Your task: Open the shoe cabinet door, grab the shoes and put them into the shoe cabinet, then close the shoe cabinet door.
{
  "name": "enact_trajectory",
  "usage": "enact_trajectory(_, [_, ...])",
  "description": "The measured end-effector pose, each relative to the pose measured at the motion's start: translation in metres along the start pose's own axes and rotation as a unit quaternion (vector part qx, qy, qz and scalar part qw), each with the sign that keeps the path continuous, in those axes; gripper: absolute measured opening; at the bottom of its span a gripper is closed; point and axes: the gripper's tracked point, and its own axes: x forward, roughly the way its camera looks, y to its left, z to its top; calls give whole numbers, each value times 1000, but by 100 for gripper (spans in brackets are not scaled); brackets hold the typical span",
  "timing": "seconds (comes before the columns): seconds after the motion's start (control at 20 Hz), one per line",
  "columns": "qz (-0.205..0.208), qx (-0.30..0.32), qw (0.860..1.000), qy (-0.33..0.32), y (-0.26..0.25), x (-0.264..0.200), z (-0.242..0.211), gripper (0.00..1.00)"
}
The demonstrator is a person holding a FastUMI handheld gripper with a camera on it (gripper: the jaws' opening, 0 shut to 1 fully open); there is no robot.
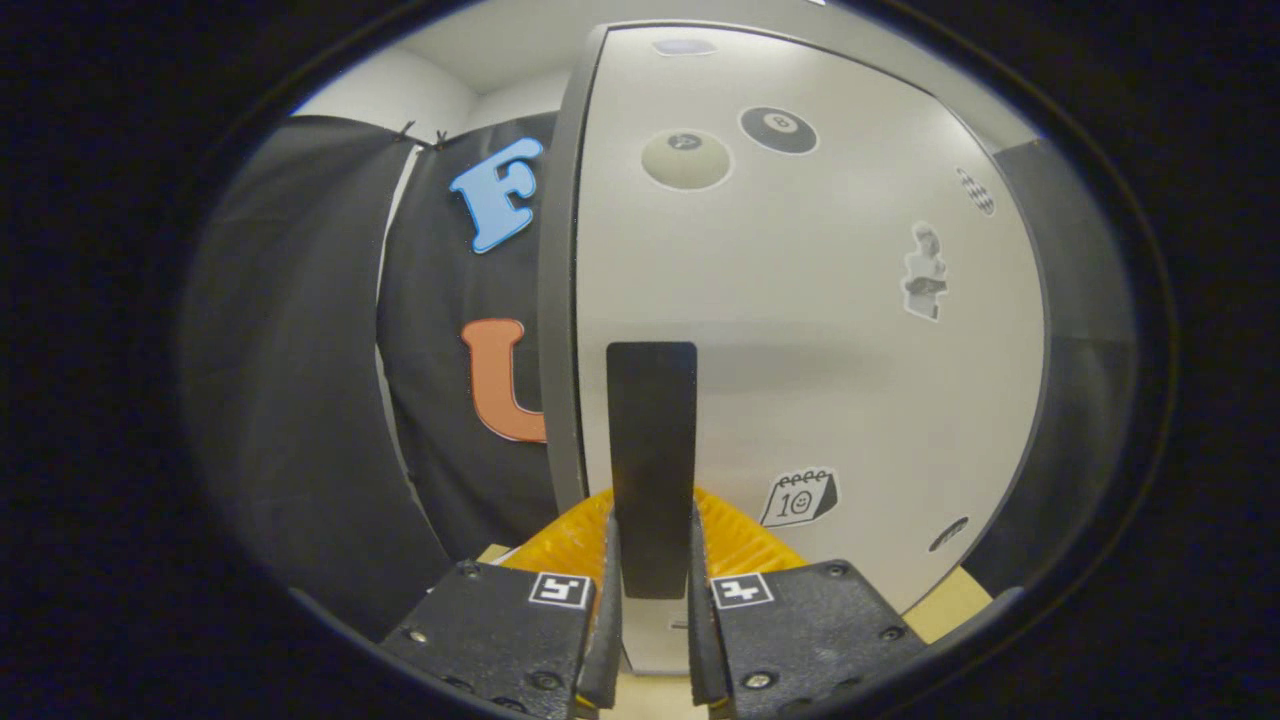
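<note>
The shoe cabinet door [800,330], pale and closed, stands just ahead of the gripper [652,560], beside the booth wall [300,400]. Its black handle [651,460] sits between the fingers, both pressing on it. Stickers show: an eight-ball marked "8" [778,130], a calendar reading "10" [798,497].

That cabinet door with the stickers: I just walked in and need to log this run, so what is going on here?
A person's handheld gripper has its two fingers closed on the black handle of the white shoe cabinet door. Both fingers press the lower end of the handle from either side. The door carries stickers, among them a black eight ball and a calendar. Whether the door is being opened or closed cannot be told from this moment.
</note>
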Motion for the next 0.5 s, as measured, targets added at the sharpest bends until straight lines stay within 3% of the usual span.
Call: enact_trajectory(0.5, [80,-9,997,17,-6,-45,-2,28])
